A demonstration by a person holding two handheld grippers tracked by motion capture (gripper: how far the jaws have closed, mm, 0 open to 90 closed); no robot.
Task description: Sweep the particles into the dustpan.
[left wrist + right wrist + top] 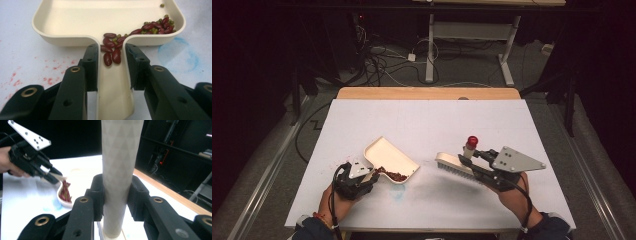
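A cream plastic dustpan with a short flat handle is held at the near left of the white table by the left gripper, whose jaws are clamped on the handle's two edges, as is seen close up in the left gripper view. That view also resolves the load as dark red kidney beans mixed with small green beans, some lying down in the handle channel; from the high view only a dark red heap at the pan's near edge can be made out. The pan's long axis runs from the handle at the near left to its open mouth at the far left. At the near right, a cream hand brush with a red-capped handle is grasped by the right gripper; in the right gripper view its pale handle is pinched between the jaws and cut off at the top. The bristles are seen from above, pointing down toward the table, with the brush head's long axis lying left to right. The red cap's detail is too small to make out.
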